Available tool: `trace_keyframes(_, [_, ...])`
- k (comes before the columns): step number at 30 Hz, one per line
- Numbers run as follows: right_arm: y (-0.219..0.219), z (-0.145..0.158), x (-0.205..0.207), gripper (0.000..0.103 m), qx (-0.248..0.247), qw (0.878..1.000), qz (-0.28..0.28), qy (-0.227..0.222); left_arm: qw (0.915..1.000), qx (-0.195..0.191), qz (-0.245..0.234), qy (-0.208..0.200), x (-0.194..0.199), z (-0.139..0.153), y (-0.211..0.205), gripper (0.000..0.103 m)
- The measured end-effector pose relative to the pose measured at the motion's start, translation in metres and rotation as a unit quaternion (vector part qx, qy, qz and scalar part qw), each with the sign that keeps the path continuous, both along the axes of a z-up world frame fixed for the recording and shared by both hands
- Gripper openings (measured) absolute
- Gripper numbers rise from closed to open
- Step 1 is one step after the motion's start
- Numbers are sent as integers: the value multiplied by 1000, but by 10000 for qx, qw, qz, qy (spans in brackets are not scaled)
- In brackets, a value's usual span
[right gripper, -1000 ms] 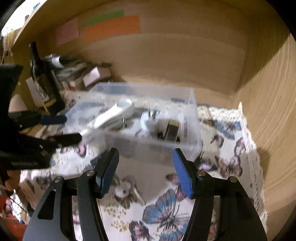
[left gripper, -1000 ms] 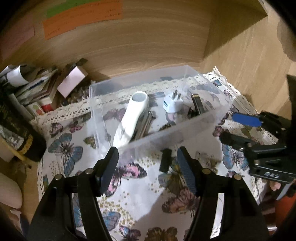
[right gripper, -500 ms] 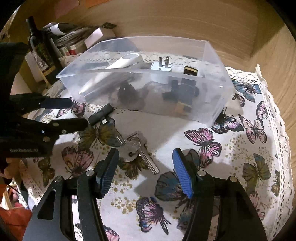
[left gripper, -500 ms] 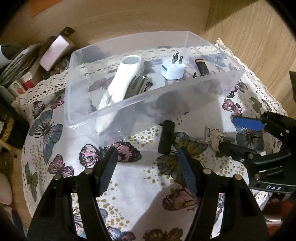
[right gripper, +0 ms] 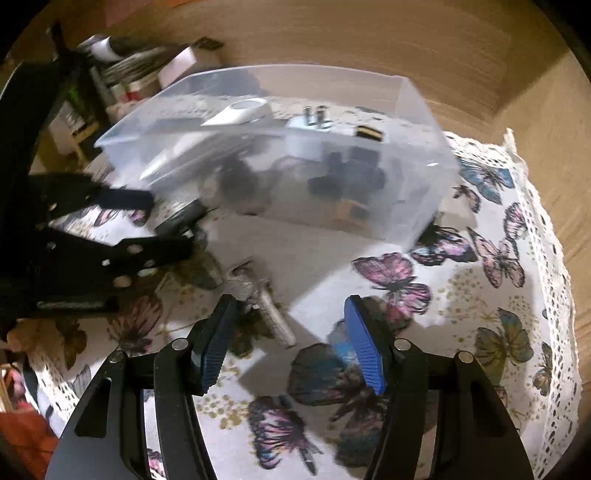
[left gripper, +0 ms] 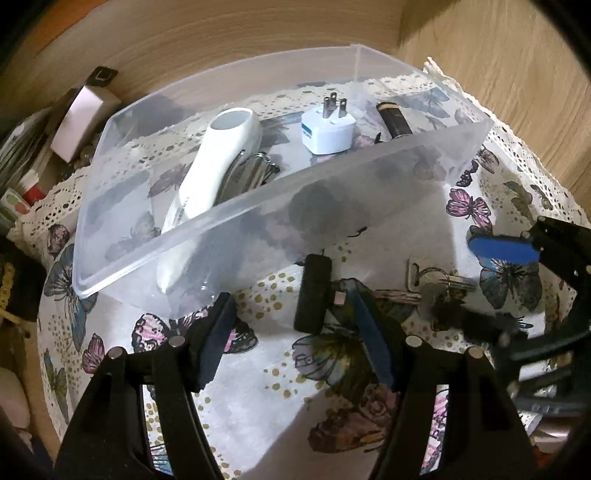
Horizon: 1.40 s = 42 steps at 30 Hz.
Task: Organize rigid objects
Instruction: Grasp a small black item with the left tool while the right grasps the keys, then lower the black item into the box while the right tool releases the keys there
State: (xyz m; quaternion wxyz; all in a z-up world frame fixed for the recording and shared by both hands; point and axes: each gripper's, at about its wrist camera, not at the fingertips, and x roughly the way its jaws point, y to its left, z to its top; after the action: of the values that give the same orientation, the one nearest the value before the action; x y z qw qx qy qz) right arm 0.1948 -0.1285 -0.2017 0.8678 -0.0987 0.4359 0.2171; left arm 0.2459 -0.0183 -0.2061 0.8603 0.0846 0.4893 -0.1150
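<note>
A clear plastic bin on the butterfly cloth holds a white stapler-like tool, a white plug adapter and a dark cylinder. A black USB stick lies in front of the bin, between the tips of my open left gripper. A bunch of keys lies to its right. My right gripper is open just above the keys; it also shows in the left wrist view. The left gripper shows in the right wrist view.
Boxes, books and a dark bottle crowd the left side against the wooden wall. A wooden side wall stands at the right. The lace-edged butterfly cloth covers the table.
Both grippers have come lower and closer to the cloth. The left one now straddles the USB stick; the right one has closed in over the keys.
</note>
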Motion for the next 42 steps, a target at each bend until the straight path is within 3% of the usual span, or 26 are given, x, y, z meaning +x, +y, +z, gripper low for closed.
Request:
trace_keyframes(2, [6, -1, -3, 57, -68, 9999, 100, -29, 10000, -3, -24, -39, 0, 0, -3, 64])
trace_keyframes(7, [2, 1, -4, 57, 98, 9997, 202, 42, 9997, 40, -135, -178, -1, 0, -11, 29])
trace_keyframes(9, [-1, 0, -5, 57, 162, 9995, 250, 114, 9996, 65, -201, -210, -2, 0, -16, 25])
trace_keyframes(19, [7, -3, 2, 57, 53, 9989, 428, 201, 9999, -79, 43, -123, -19, 1, 15, 25])
trace_keyframes(23, [14, -4, 6, 44, -74, 9993, 355, 62, 9999, -140, 44, -85, -31, -1, 25, 25])
trace_keyframes(26, [15, -2, 9, 25, -50, 9995, 297, 53, 9999, -65, -37, -98, -34, -1, 23, 25])
trace_keyframes(33, [21, -2, 8, 23, -29, 9999, 165, -26, 9998, 9, -156, -142, -34, -2, 22, 25])
trace_keyframes(42, [20, 8, -5, 19, 163, 9995, 198, -185, 9988, -351, 85, -335, -41, 13, 42, 25])
